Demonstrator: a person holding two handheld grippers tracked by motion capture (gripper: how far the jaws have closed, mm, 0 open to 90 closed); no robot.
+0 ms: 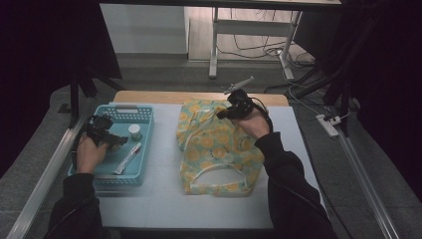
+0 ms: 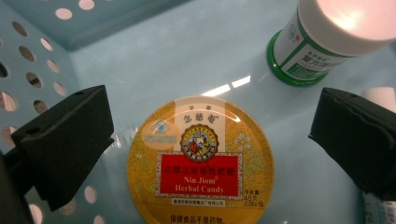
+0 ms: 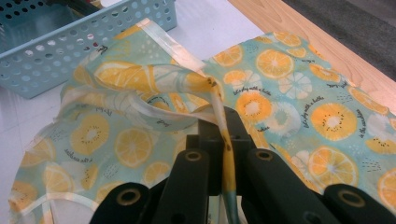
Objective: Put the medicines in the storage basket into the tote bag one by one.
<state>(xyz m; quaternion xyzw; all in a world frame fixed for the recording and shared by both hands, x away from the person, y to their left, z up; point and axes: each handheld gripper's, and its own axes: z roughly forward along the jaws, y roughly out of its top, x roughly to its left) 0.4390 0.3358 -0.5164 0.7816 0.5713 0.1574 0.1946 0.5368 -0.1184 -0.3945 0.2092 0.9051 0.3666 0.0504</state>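
A fruit-print cloth bag (image 1: 216, 147) lies flat on the white table, and its lemon-and-kiwi fabric (image 3: 299, 98) spreads ahead in the right gripper view. My right gripper (image 1: 225, 113) is shut on a pinched fold of the bag's fabric (image 3: 223, 135) near its far edge, lifting it slightly. My left gripper (image 1: 117, 141) hovers inside the blue basket (image 1: 145, 133), jaws open. Between its two black pads (image 2: 70, 140) lies a round yellow herbal candy tin (image 2: 201, 161), untouched on the basket floor. A white jar with a green base (image 2: 322, 42) stands just beyond the tin.
A white tube (image 1: 128, 158) lies in the basket beside the small jar (image 1: 134, 131). The basket's perforated wall (image 3: 88, 46) stands left of the bag. A wooden strip (image 1: 199, 96) edges the table's far side; cables and table legs are on the floor beyond.
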